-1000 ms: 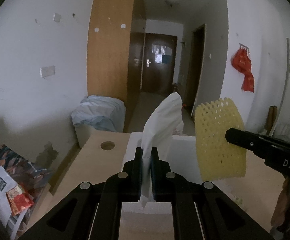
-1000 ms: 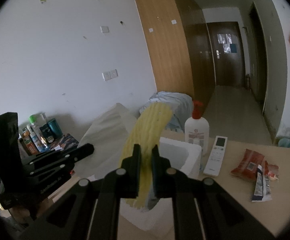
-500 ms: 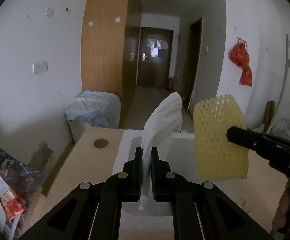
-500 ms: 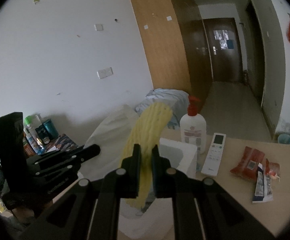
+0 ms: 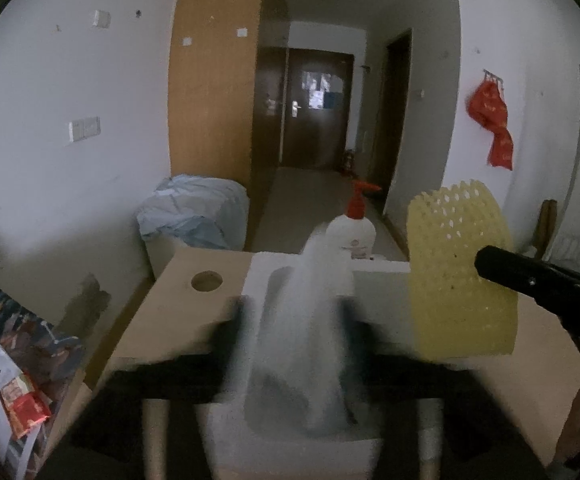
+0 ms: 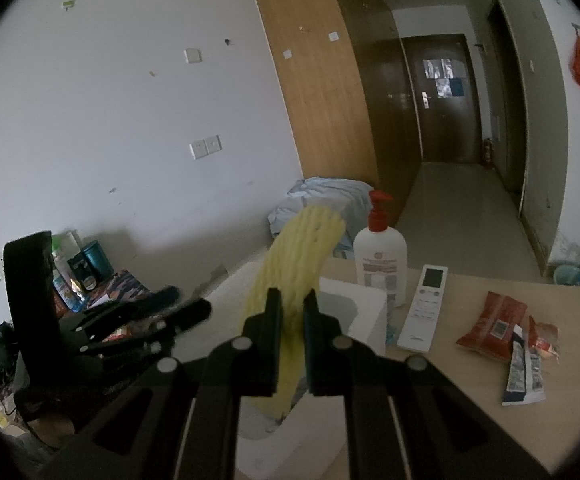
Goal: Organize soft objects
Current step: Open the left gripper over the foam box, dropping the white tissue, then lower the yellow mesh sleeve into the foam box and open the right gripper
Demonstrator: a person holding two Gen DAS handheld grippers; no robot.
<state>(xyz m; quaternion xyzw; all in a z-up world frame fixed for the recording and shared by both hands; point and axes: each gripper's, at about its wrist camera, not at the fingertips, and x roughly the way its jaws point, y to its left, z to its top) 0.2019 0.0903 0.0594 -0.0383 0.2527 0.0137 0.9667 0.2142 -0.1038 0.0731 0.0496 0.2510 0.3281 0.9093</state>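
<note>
- Spreading apart right now are the jaws of my left gripper (image 5: 296, 320), both blurred with motion; the white soft sheet (image 5: 310, 344) stands between them, also blurred, and I cannot tell whether either finger touches it.
- That white sheet's lower end is inside the white foam box (image 5: 330, 446) directly under my left fingers, while its top rises in front of the lotion bottle (image 5: 353, 228).
- My right gripper (image 6: 292, 312) has its fingers pressed together on the yellow foam net (image 6: 302, 248), pinching it near its lower part, so that the net arches upward and leftward above the fingertips.
- From my left camera, the yellow net hangs at the right of the box, above its far right rim, with my right gripper's dark finger (image 5: 530, 280) reaching in from the right edge.
- On the wooden table (image 6: 470, 432) beyond the box stand the white pump bottle with a red top and a white remote control (image 6: 424, 306) just beside it.
- Red snack packets (image 6: 494, 326) and a small tube (image 6: 524, 376) lie farther right on the table, well apart from the box.
</note>
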